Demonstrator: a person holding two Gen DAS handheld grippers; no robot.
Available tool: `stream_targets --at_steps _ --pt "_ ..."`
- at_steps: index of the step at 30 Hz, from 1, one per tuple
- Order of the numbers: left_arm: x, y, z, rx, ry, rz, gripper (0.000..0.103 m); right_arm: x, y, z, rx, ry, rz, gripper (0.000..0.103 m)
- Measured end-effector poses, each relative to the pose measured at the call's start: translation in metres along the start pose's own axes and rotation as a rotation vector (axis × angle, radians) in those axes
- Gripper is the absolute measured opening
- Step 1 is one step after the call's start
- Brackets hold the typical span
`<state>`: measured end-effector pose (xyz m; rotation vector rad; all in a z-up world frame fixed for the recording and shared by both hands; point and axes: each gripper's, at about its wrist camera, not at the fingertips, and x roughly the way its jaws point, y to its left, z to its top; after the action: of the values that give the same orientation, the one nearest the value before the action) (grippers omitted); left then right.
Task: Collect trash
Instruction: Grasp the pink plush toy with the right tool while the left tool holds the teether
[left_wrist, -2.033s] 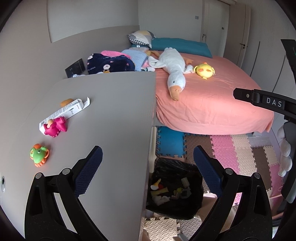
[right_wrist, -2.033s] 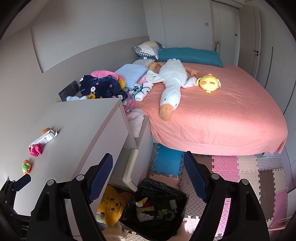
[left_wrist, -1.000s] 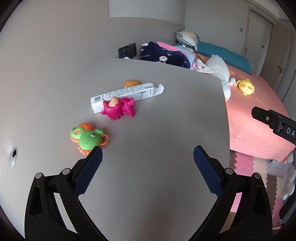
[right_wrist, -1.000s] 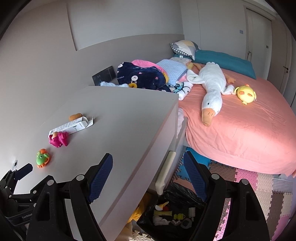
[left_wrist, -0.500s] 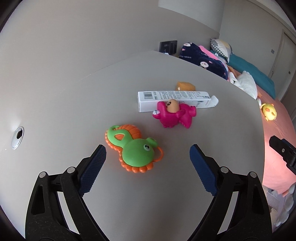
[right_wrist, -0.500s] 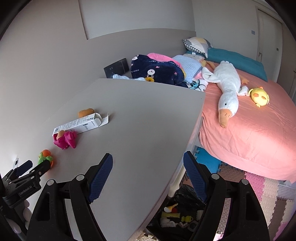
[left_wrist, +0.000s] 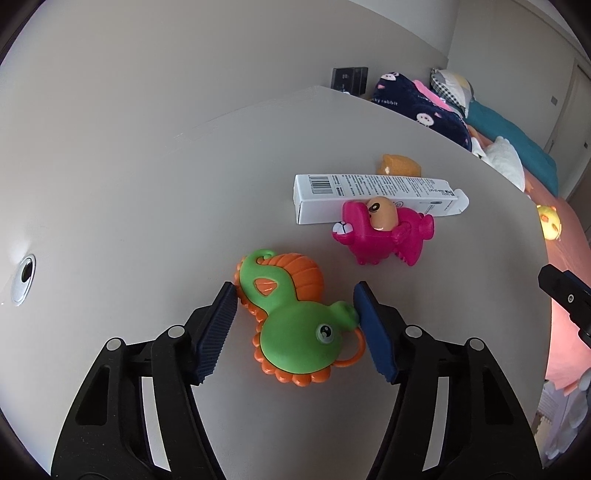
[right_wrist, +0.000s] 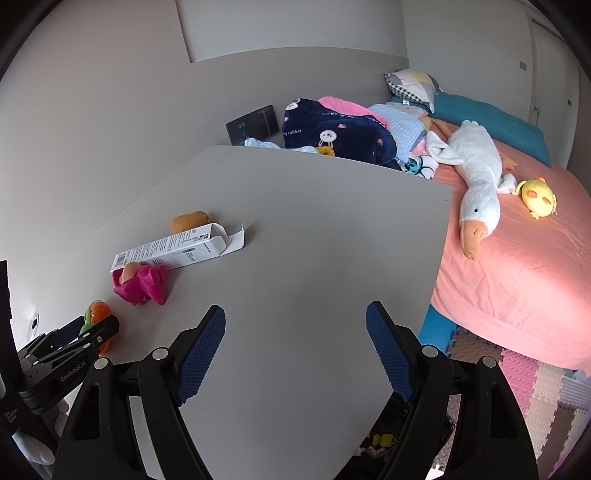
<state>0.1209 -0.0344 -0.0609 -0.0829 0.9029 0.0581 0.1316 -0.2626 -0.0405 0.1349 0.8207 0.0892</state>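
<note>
Three toys and one box (left_wrist: 373, 194) on the table (left_wrist: 147, 192); left gripper (left_wrist: 295, 325) jaws bracket the green toy (left_wrist: 295, 332), right gripper (right_wrist: 295, 354) released

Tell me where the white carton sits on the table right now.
In the left wrist view the white carton lies flat toward the table's far side, just behind the pink toy and in front of a small orange toy, beyond the green toy.

Home, child's bedroom. Evidence: bed (right_wrist: 517, 266) with pink sheet, pillows (right_wrist: 410, 83), plush goose (right_wrist: 476, 166), yellow plush chick (right_wrist: 537, 197), foam puzzle mats (right_wrist: 517, 373) on floor, small plastic toys (left_wrist: 384, 230) on grey worktop (right_wrist: 314, 240).
</note>
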Motion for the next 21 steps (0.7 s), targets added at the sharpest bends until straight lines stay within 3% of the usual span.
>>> stream_targets --at_steps 8,21 --pt "-0.006 0.011 0.001 0.008 -0.026 0.013 0.063 0.006 0.024 0.002 -0.025 0.012 0.027 0.079" --pt "-0.028 0.066 0.004 -0.024 -0.063 0.06 0.063 0.024 0.084 -0.004 -0.08 0.073 0.121 0.079"
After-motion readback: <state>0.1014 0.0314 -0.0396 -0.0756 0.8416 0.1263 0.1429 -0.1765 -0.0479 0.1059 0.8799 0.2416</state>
